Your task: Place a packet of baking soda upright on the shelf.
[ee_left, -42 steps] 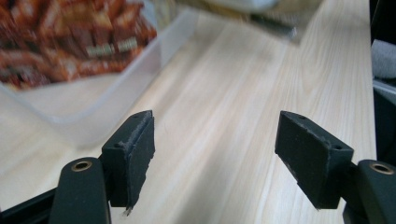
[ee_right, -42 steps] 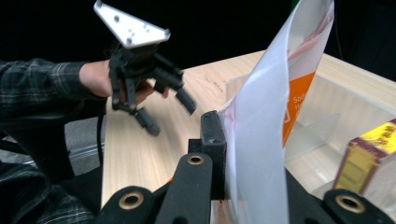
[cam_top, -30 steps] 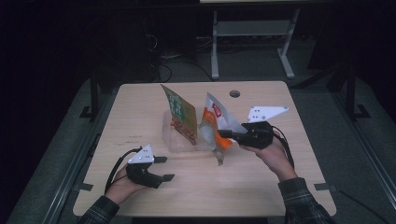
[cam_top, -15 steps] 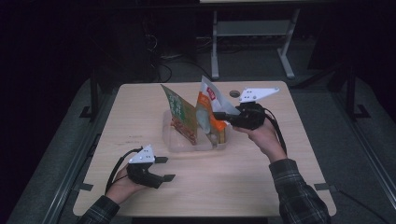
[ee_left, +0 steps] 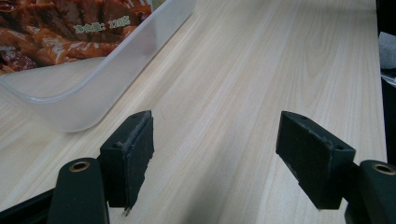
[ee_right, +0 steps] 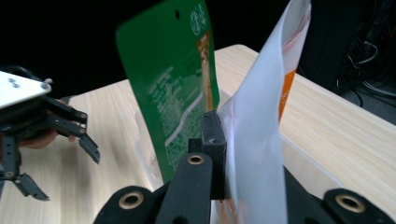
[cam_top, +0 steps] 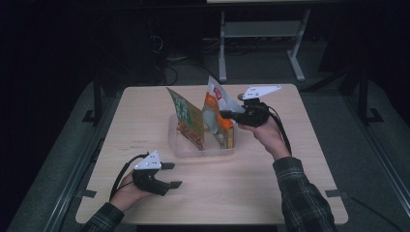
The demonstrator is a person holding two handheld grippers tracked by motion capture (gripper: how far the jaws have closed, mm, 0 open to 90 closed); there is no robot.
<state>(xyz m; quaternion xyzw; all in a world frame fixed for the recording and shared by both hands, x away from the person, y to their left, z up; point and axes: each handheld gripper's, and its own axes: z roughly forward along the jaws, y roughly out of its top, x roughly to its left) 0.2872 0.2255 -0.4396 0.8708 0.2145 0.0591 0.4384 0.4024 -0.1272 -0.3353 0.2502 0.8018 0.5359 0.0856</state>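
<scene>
Right hand-held gripper (cam_top: pixel 226 115) on orange-white pouch (cam_top: pixel 216 102) (upright)

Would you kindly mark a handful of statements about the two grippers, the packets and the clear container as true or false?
1. The right gripper is shut on the white and orange packet. True.
2. The left gripper holds the green packet. False: it is open with nothing between its jaws, resting on the table.
3. The green packet stands in the clear container. True.
4. The white and orange packet lies flat on the table. False: it is held upright over the container.
</scene>
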